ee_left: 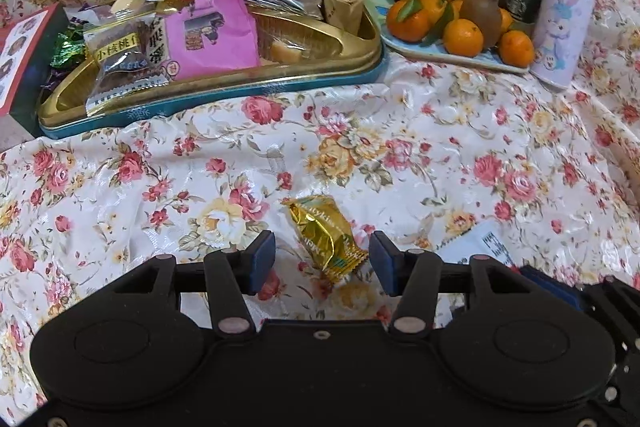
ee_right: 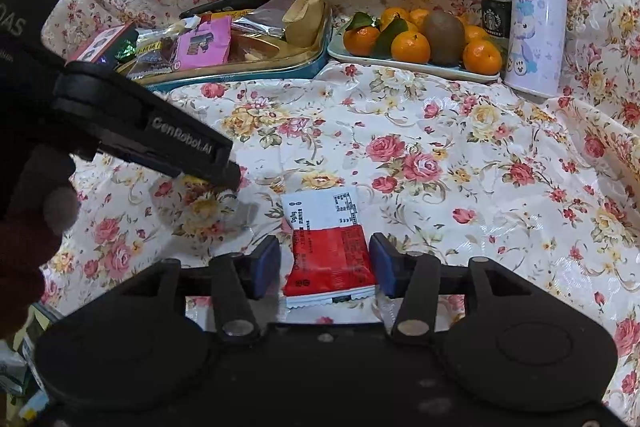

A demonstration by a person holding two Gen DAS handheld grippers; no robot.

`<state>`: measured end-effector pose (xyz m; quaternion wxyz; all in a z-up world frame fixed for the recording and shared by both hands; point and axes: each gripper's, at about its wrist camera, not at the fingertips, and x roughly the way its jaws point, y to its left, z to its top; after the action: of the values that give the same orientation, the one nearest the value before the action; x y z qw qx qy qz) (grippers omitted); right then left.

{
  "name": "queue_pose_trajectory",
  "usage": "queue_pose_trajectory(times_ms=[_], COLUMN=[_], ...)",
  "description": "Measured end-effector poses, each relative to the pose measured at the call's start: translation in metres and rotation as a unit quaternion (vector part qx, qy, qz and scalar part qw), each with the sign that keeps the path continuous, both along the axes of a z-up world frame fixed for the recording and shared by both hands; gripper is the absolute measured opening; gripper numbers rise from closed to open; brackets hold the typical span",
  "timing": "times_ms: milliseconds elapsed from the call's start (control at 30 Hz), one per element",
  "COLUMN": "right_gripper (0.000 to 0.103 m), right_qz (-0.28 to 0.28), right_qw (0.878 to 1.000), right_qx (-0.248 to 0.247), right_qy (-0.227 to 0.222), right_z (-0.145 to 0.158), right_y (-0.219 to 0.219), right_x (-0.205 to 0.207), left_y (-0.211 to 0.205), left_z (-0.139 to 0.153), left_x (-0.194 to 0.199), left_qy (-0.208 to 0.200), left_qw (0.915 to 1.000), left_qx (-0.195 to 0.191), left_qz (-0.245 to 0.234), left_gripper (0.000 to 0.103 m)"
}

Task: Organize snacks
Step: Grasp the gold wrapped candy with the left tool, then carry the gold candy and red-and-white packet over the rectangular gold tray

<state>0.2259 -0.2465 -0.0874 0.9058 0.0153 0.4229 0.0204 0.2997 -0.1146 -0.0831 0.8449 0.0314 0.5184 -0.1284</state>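
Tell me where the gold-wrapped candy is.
In the left wrist view, the gold candy lies on the floral cloth between the open left gripper's fingers, in front of the snack tin.

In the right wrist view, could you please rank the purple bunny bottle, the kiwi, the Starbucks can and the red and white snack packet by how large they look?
1. Red and white snack packet, though it is nearest the camera
2. Purple bunny bottle
3. Kiwi and Starbucks can: unsure, as fruit hides the can's base
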Motion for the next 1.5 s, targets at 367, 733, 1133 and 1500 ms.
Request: queue_pose_trajectory(times_ms=[367,733,1133,1500], right_gripper=[0.06,0.06,0.039,0.038], right_qz=[0.008,0.003,-0.028,-0.051], right_qw=[1.0,1.0,1.0,0.998], right_qx=[-0.002,0.004,0.008,0.038], right_qy=[0.0,0.002,-0.001,-0.023], right_z=[-0.002,-0.001,0.003,0.023], right_y=[0.002,0.002,-0.001,0.0], right_x=[0.001,0.003,0.001,-0.017], left_y=[0.007,0.0,0.01,0.034], left_z=[0.006,0.001,0.007,0.046], left_x=[0.003,0.012,0.011,-0.024], left_qy=[0.001,0.015,0.016,-0.031], left_qw=[0.9994,0.9982,0.9959,0.9948], left_qx=[-0.023,-0.035,-0.068,-0.083], left_qz=[0.026,0.047,0.057,0.05], left_gripper=[0.059,0.058,0.032,0.032])
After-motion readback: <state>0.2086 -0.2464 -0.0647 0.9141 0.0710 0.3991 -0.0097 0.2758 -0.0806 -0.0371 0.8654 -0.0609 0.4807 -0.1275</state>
